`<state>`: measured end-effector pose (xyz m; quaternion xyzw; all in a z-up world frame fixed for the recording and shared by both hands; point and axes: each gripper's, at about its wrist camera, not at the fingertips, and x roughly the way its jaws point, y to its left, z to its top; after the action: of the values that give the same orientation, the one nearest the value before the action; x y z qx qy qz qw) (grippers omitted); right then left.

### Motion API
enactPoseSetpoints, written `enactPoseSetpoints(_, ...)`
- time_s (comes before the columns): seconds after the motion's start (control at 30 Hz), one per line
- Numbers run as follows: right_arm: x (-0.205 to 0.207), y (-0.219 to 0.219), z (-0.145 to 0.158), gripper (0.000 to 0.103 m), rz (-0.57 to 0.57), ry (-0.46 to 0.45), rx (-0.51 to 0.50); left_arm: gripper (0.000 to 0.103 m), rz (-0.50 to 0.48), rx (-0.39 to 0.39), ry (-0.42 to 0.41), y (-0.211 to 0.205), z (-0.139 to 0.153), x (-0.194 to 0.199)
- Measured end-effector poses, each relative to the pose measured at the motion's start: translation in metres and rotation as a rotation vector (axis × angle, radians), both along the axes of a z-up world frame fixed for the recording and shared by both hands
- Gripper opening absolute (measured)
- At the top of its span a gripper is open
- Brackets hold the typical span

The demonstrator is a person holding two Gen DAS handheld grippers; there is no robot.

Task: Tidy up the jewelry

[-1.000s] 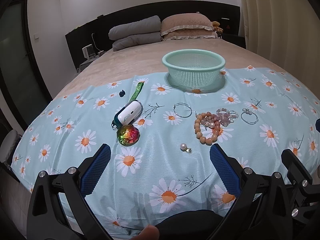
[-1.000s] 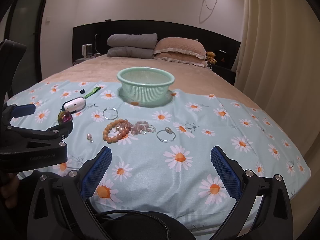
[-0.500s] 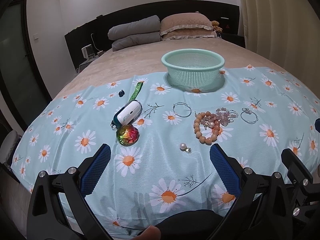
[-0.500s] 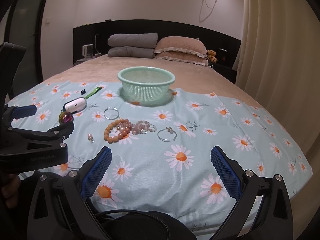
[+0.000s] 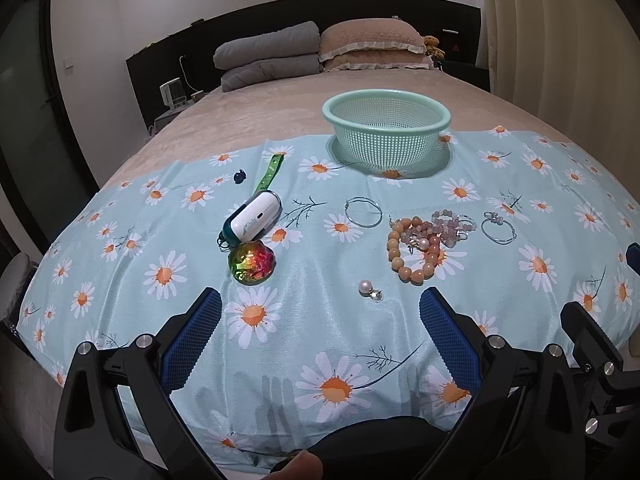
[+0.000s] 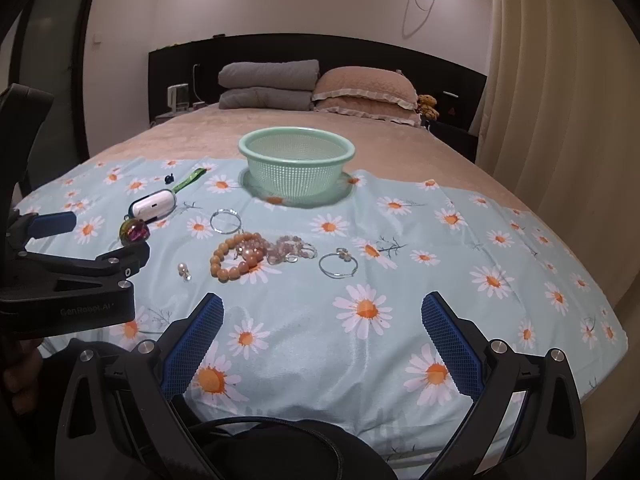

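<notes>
Jewelry: an orange bead bracelet (image 5: 412, 252) tangled with a pink bead bracelet (image 5: 452, 222), two thin silver bangles (image 5: 363, 212) (image 5: 498, 227), and a pearl earring (image 5: 370, 289), all lying loose on a daisy-print cloth (image 5: 280, 344) spread over a bed.
Handling: judged light and small; bead strands limp, likely to drag each other when lifted; bangles stiff, thin and slippery, best pinched across the wire; the pearl may roll.
Basket: a mint-green mesh basket (image 5: 386, 136) stands farther back, nothing visible inside, the probable destination.
Other items: a white case (image 5: 254, 216) and an iridescent ball (image 5: 251, 261) to the left.
Left hand-held gripper (image 5: 320, 336): blue pads spread wide, holding nothing, hovering near the earring.
Right hand-held gripper (image 6: 322, 336): equally wide apart, nothing held, short of the jewelry.
</notes>
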<state>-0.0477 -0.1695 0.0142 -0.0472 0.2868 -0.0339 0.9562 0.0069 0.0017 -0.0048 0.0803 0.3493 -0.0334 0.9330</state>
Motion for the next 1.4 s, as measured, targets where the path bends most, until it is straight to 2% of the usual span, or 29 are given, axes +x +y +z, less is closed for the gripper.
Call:
enactPoseSetpoints(0.17, 0.002, 0.0, -0.001, 0.095, 0.017, 0.014, 0.007, 0.097, -0.055, -0.019, 0.055, 0.0, -0.004, 0.01)
enactPoseSetpoints(0.3, 0.007, -0.011, 0.0, 0.095, 0.064, 0.041, 0.093, 0.097, -0.105, -0.041, 0.106, 0.002, -0.008, 0.023)
enactPoseSetpoints(0.4, 0.022, -0.018, -0.003, 0.095, 0.079, 0.098, 0.092, 0.097, -0.129, -0.024, 0.136, 0.001, -0.013, 0.037)
enactPoseSetpoints(0.5, 0.043, -0.026, -0.011, 0.095, 0.075, 0.153, 0.042, 0.097, -0.142, 0.02, 0.156, -0.001, -0.02, 0.053)
enactPoseSetpoints(0.63, 0.071, -0.044, -0.022, 0.095, 0.051, 0.17, -0.02, 0.097, -0.167, 0.065, 0.199, 0.0, -0.03, 0.079)
enactPoseSetpoints(0.7, 0.088, -0.052, -0.031, 0.095, 0.048, 0.202, -0.003, 0.097, -0.179, 0.076, 0.215, 0.001, -0.033, 0.093)
enactPoseSetpoints(0.8, 0.109, -0.061, -0.044, 0.095, 0.085, 0.245, 0.054, 0.097, -0.19, 0.135, 0.219, -0.001, -0.038, 0.11)
enactPoseSetpoints(1.0, 0.138, -0.067, -0.059, 0.095, 0.13, 0.259, 0.114, 0.097, -0.234, 0.187, 0.254, -0.006, -0.051, 0.141)
enactPoseSetpoints(1.1, 0.156, -0.068, -0.081, 0.097, 0.133, 0.328, 0.155, 0.097, -0.28, 0.205, 0.257, -0.011, -0.06, 0.152)
enactPoseSetpoints(1.17, 0.153, -0.067, -0.085, 0.097, 0.152, 0.257, 0.142, 0.097, -0.318, 0.182, 0.247, -0.013, -0.061, 0.156)
enactPoseSetpoints(1.27, 0.15, -0.072, -0.091, 0.097, 0.164, 0.202, 0.176, 0.098, -0.396, 0.164, 0.206, -0.016, -0.068, 0.16)
enactPoseSetpoints(1.33, 0.149, -0.069, -0.092, 0.097, 0.158, 0.199, 0.156, 0.098, -0.445, 0.154, 0.161, -0.016, -0.07, 0.16)
enactPoseSetpoints(1.4, 0.15, -0.069, -0.091, 0.097, 0.158, 0.201, 0.153, 0.099, -0.468, 0.164, 0.166, -0.019, -0.069, 0.164)
